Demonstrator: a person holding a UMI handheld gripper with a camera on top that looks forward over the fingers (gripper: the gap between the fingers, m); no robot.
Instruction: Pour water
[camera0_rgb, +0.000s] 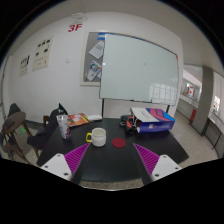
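Note:
A white mug (99, 136) stands on the dark table (110, 160), beyond my fingers and a little left of the middle. A round red coaster (120, 143) lies just right of it. A clear cup (63, 125) with something red at its foot stands further left near the table's far edge. My gripper (112, 158) is open and empty, well back from the mug. Its pink pads (77, 156) stand wide apart at either side above the table's near part.
A blue and white box (153, 118) sits at the table's far right with dark items beside it. A yellow object (79, 120) lies at the far left. Chairs (17, 131) stand left of the table. A whiteboard (140, 68) hangs on the wall behind.

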